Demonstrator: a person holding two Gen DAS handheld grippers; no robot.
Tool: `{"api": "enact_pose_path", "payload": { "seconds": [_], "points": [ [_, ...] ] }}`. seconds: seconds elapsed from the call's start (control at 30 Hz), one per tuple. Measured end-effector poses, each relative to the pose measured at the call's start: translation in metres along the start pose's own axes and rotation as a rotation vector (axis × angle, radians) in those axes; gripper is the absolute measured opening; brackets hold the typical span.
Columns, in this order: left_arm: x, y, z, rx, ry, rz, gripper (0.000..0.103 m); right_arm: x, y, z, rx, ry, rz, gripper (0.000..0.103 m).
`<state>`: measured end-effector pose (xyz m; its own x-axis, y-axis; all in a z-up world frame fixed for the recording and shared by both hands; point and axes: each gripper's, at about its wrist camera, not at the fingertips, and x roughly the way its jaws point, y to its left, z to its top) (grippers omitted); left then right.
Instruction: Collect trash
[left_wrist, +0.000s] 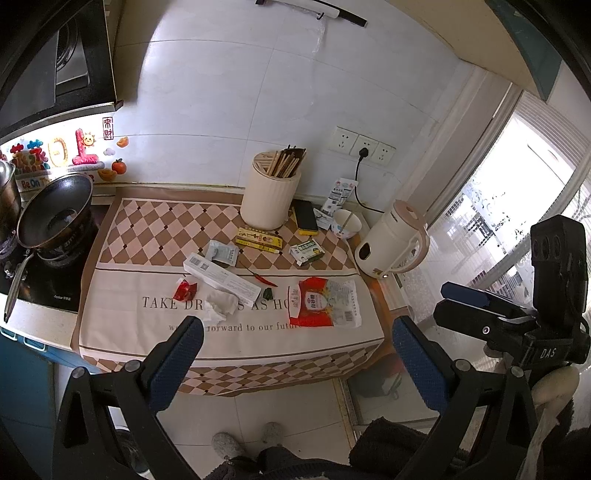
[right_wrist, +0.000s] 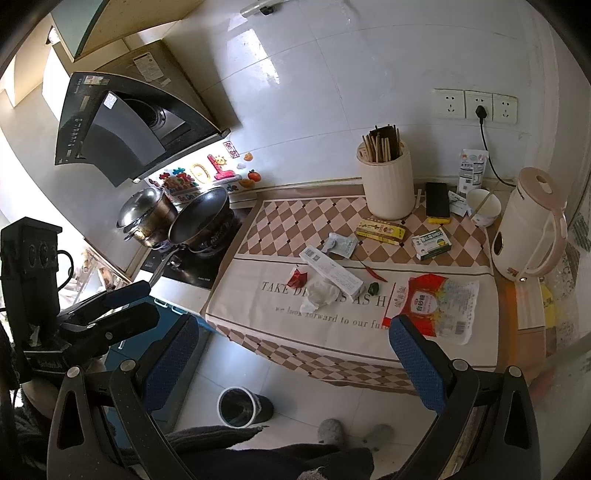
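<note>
I held both the left gripper (left_wrist: 295, 341) and right gripper (right_wrist: 293, 334) wide and empty short of the bench (left_wrist: 110, 332), where the crumpled tissue (left_wrist: 221, 307) lay touching a long white box (left_wrist: 221, 277), which a careless grab might drag along.

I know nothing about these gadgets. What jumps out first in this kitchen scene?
Litter strewn over a checkered tablecloth: a big red and white sugar bag near the front right edge, a crumpled tissue mid-cloth beside a long white box. Both blue-padded grippers, left and right, hover open and empty. A small bin waits on the floor.
</note>
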<state>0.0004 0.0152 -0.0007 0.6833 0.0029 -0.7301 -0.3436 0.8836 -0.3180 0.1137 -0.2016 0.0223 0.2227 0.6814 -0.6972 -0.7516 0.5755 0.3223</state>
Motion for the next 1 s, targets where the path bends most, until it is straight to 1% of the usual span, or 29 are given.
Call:
{"api": "enact_pose_path", "payload": {
  "seconds": [0.13, 0.2, 0.27, 0.33, 0.37, 0.4, 0.47, 0.5, 0.57, 0.6, 0.67, 0.7, 0.8, 0.83, 0.87, 0.9, 0.97, 1.0],
  "points": [
    [0.001, 0.0, 0.0, 0.0, 0.001, 0.004, 0.103, 0.001, 0.002, -0.002, -0.001, 0.002, 0.004, 0.103],
    [0.003, 0.004, 0.004, 0.002, 0.003, 0.045, 0.103, 0.002, 0.004, -0.002, 0.002, 0.001, 0.001, 0.103],
    [0.008, 0.012, 0.006, 0.02, -0.016, 0.15, 0.103, 0.003, 0.002, -0.003, 0.021, -0.012, -0.008, 0.103],
    [0.019, 0.022, 0.01, 0.049, -0.043, 0.308, 0.103, 0.005, 0.0, -0.004, 0.05, -0.028, -0.036, 0.103],
    [0.026, 0.027, 0.011, 0.057, -0.047, 0.364, 0.103, 0.007, -0.001, -0.004, 0.065, -0.036, -0.061, 0.103],
    [0.038, 0.036, 0.015, 0.06, -0.042, 0.437, 0.103, 0.011, -0.004, -0.005, 0.089, -0.048, -0.104, 0.103],
    [0.061, 0.054, 0.019, 0.052, -0.01, 0.52, 0.103, 0.02, -0.011, -0.005, 0.129, -0.052, -0.155, 0.103],
    [0.072, 0.062, 0.02, 0.043, 0.008, 0.537, 0.103, 0.028, -0.018, -0.006, 0.164, -0.047, -0.181, 0.103],
    [0.096, 0.08, 0.022, 0.01, 0.05, 0.564, 0.103, 0.042, -0.031, -0.003, 0.21, -0.043, -0.209, 0.103],
    [0.112, 0.092, 0.024, -0.024, 0.084, 0.571, 0.103, 0.052, -0.04, -0.003, 0.237, -0.048, -0.241, 0.103],
    [0.139, 0.114, 0.024, -0.106, 0.142, 0.562, 0.103, 0.07, -0.054, 0.001, 0.258, -0.045, -0.305, 0.103],
    [0.151, 0.125, 0.022, -0.158, 0.175, 0.55, 0.103, 0.081, -0.063, 0.004, 0.271, -0.037, -0.331, 0.103],
    [0.198, 0.154, 0.021, -0.325, 0.276, 0.509, 0.103, 0.114, -0.094, 0.013, 0.308, -0.003, -0.362, 0.103],
    [0.208, 0.155, 0.018, -0.364, 0.295, 0.503, 0.103, 0.125, -0.104, 0.017, 0.318, 0.007, -0.373, 0.103],
    [0.226, 0.161, 0.018, -0.427, 0.321, 0.491, 0.103, 0.137, -0.116, 0.022, 0.328, 0.015, -0.384, 0.103],
    [0.241, 0.163, 0.019, -0.469, 0.341, 0.474, 0.103, 0.151, -0.13, 0.028, 0.338, 0.022, -0.397, 0.103],
    [0.273, 0.166, 0.022, -0.548, 0.393, 0.44, 0.102, 0.175, -0.152, 0.037, 0.346, 0.035, -0.422, 0.099],
    [0.286, 0.166, 0.024, -0.574, 0.41, 0.42, 0.102, 0.187, -0.166, 0.043, 0.352, 0.044, -0.434, 0.099]
  ]
}}
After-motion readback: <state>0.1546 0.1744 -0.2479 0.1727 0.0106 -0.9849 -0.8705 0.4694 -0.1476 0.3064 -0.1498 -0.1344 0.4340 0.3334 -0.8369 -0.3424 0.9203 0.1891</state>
